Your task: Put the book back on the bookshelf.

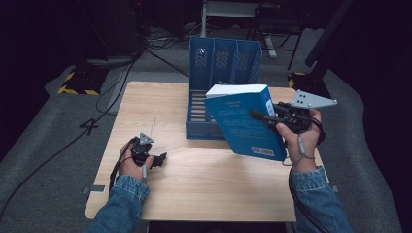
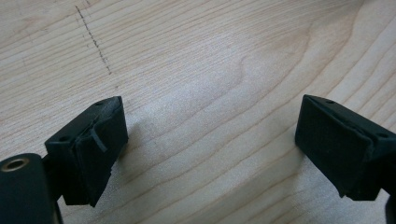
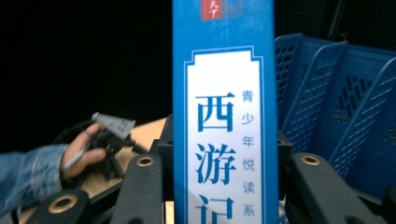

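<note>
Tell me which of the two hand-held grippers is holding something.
The right hand-held gripper: its jaws clamp the blue book above the table. The left hand-held gripper rests open on the wood.

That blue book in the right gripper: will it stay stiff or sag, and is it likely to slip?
The book looks thick and flat, so probably stiff. The right gripper clamps it at one edge, in the air and tilted, so its weight may twist it in the jaws. Its cover looks glossy, so it might slip.
</note>
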Demonstrator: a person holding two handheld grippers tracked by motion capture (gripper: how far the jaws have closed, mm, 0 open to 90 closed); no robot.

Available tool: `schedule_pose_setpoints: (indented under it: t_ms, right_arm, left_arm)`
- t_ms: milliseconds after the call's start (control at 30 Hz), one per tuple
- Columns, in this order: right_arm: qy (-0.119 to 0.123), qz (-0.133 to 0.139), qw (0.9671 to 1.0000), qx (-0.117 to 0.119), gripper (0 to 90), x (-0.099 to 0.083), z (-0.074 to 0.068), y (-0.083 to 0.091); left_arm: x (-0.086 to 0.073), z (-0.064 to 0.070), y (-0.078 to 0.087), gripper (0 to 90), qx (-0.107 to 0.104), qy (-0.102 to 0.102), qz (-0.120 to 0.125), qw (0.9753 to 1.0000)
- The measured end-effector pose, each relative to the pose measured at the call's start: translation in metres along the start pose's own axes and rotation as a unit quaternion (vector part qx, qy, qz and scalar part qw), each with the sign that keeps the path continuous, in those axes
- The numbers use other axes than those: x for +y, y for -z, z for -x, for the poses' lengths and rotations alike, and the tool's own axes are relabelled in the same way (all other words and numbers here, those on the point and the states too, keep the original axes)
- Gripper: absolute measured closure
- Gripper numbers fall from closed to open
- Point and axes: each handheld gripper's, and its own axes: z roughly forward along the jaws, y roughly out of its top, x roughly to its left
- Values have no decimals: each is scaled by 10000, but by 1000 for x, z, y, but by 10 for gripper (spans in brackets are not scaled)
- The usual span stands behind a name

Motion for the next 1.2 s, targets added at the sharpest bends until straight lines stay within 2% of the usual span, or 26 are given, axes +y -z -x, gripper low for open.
schedule_pose_setpoints:
  t_ms: [67,167,300,533,733,833,967,1200]
  right_arm:
    - [-42,27,10000,-10,617,2,3,0]
    - [-152,56,9998,-107,617,11,15,-3]
    - [-50,-40,9994,-345,617,24,24,-8]
    - [-145,-10,9986,-518,617,38,44,-11]
    - [-191,31,9979,-614,617,45,56,-13]
    - [-250,69,9976,-646,617,49,65,-13]
    - [-256,114,9969,-740,617,55,78,-11]
    - [-441,210,9950,-870,617,58,101,-11]
  left_arm:
    - [0,0,0,99,3,-1,1,10000]
    - [0,0,0,99,7,-7,-7,10000]
    - [0,0,0,99,7,-8,-7,10000]
    - [0,0,0,99,10,-20,-4,10000]
    - [1,0,-1,99,11,-8,5,10000]
    - [2,1,-2,103,110,50,2,9999]
    - [2,1,-2,103,116,65,5,9999]
    - [2,1,-2,103,116,68,11,9999]
